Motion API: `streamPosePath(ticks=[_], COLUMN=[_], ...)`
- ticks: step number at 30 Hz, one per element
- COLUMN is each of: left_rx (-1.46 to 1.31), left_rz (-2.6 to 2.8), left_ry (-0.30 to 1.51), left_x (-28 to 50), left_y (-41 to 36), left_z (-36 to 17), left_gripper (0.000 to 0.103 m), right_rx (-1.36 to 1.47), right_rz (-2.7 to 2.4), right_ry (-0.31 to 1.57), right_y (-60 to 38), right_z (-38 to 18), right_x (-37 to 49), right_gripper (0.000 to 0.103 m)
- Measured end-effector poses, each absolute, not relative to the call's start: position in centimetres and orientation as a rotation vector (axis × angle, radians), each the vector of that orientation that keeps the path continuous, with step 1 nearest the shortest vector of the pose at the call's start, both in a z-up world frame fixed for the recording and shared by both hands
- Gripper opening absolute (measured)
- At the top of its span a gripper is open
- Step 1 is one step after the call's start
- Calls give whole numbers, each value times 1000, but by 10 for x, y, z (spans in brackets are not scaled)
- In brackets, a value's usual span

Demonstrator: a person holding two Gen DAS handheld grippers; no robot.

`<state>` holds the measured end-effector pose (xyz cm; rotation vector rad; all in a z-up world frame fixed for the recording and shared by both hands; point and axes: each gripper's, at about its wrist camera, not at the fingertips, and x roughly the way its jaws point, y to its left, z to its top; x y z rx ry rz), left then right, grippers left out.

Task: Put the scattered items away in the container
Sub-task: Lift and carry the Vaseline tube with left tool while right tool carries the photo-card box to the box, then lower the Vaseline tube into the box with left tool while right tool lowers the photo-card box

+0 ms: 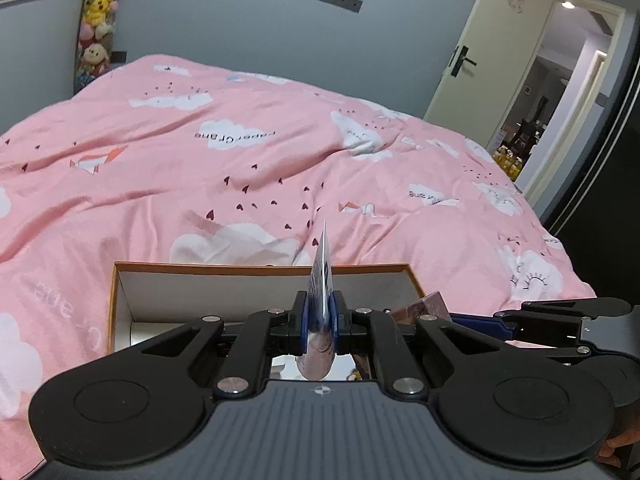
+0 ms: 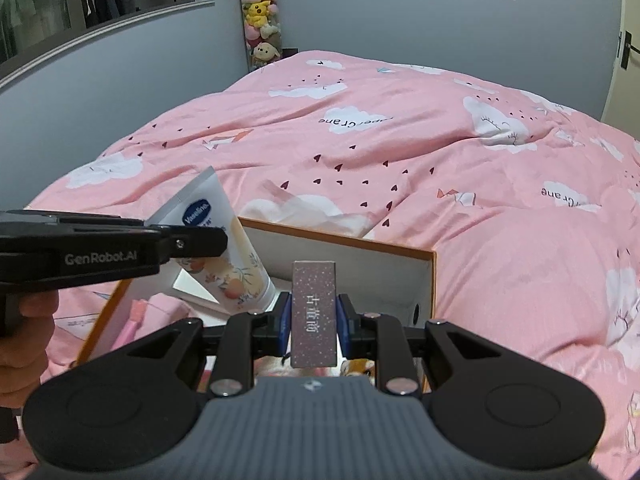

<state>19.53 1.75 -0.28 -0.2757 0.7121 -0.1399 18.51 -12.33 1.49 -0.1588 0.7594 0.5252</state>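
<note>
The container was an open rectangular cardboard box (image 2: 424,280) with an orange rim and white inner walls, resting on a pink quilt (image 2: 440,168) printed with white clouds and small dark hearts. In the right wrist view one white inner wall carried a small dark hole. Most of the box floor was hidden behind the two tools; a pale flat surface showed in its near left corner in the left wrist view, and what lay on it could not be determined. A pink object (image 2: 134,320) lay at the box's left edge; whether it sat inside or outside the wall could not be told.

The left gripper (image 1: 319,320) was clenched on a white squeeze tube (image 1: 320,300) with a blue Vaseline label and peach and leaf print. In the left wrist view the tube appeared edge-on between the blue pads, its flat crimped end pointing away from the camera. In the right wrist view the same tube (image 2: 224,248) hung tilted above the left part of the box, cap end lowest, clear of the walls.

The right gripper (image 2: 313,320) was clamped on a tall, narrow mauve carton (image 2: 313,312) with pale speckles and white characters, held upright between the blue pads, above the near side of the box. In the left wrist view a corner of that carton (image 1: 432,304) showed at the box's right end.

A person's hand (image 2: 24,344) gripped the left tool's handle. A hanging column of plush toys (image 2: 262,12) stood against the grey wall beyond the bed.
</note>
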Motion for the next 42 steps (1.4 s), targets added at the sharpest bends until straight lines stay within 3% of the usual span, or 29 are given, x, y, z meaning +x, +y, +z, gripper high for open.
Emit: streamPosePath(ticks=[18,42], left_rx=[-358,-384], left_rz=[-167,-193], left_ry=[768,829], left_x=[253,280], left_y=[15,-33], left_z=[-43,-90], left_gripper=[11,11], right_rx=[-139,-326], right_rz=[430,395], right_ry=[843,789], right_y=[-127,-136], right_z=[-25,-49], right_x=[253,254], right_gripper=[25,22])
